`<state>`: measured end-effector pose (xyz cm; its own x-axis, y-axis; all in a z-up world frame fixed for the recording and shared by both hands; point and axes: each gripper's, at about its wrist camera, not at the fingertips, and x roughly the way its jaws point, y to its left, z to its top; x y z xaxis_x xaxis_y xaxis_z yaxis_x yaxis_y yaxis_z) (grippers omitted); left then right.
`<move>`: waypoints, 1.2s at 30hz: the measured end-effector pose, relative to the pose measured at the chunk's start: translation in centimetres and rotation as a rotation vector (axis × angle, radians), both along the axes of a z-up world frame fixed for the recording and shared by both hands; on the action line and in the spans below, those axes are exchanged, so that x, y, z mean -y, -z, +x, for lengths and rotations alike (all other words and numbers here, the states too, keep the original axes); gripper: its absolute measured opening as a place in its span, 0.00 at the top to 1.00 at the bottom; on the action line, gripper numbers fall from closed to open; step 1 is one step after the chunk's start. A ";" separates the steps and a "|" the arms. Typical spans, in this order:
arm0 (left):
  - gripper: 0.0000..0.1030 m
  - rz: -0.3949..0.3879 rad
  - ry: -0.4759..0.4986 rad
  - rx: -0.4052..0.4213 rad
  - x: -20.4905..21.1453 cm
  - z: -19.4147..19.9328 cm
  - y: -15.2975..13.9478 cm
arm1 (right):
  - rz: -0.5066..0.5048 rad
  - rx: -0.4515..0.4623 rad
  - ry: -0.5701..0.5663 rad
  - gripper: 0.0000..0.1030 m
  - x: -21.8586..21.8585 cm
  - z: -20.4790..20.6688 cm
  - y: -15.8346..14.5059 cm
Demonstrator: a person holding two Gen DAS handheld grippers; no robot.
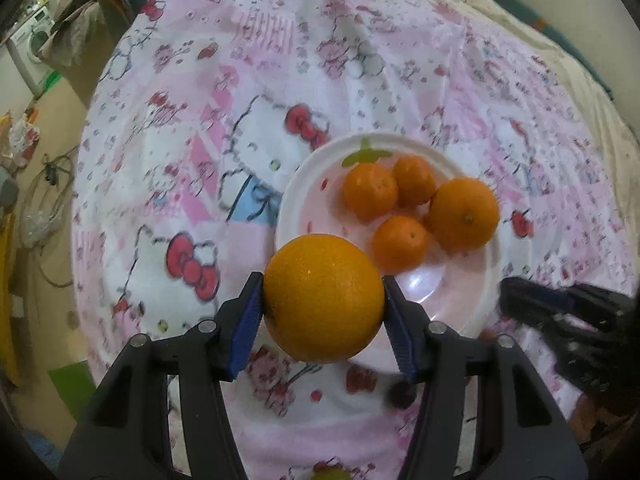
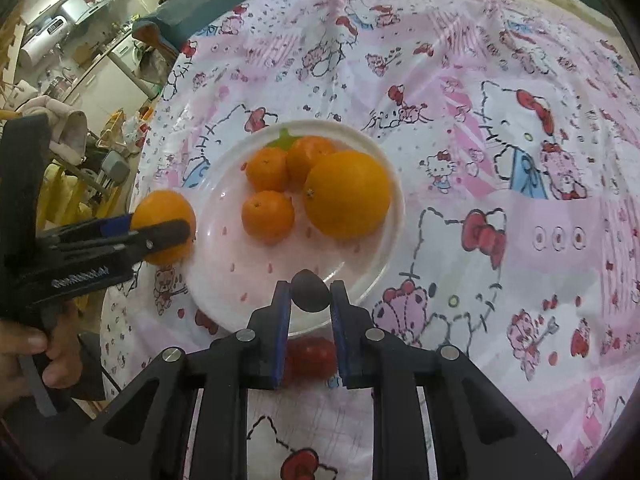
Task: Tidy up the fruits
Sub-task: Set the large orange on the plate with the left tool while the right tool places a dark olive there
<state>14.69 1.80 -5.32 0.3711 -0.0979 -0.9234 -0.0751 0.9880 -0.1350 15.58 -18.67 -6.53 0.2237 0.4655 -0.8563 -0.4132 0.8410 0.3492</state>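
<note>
While the plate (image 2: 384, 240) sits on the cartoon-print cloth (image 2: 520, 120), it holds four fruits: one big orange (image 2: 347, 194) on its right half, three small mandarins (image 2: 267, 217) touching it on the left. Left gripper (image 1: 323, 300) is clamped partway open on a second large orange (image 1: 323, 298), above the plate's near-left rim. Right gripper (image 2: 310, 292) is pinched tight on a small dark fruit (image 2: 310, 290) over the plate's near rim. A red fruit (image 2: 311, 356) lies on the cloth just outside that rim.
</note>
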 end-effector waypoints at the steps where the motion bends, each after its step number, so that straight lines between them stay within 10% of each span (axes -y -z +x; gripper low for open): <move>1: 0.48 0.000 0.004 0.003 0.1 0.3 -0.1 | -0.002 -0.003 -0.006 0.80 -0.2 0.2 0.1; 36: 0.45 0.018 -0.011 -0.095 1.8 4.7 2.6 | 0.013 -0.071 0.016 0.79 0.3 2.0 1.5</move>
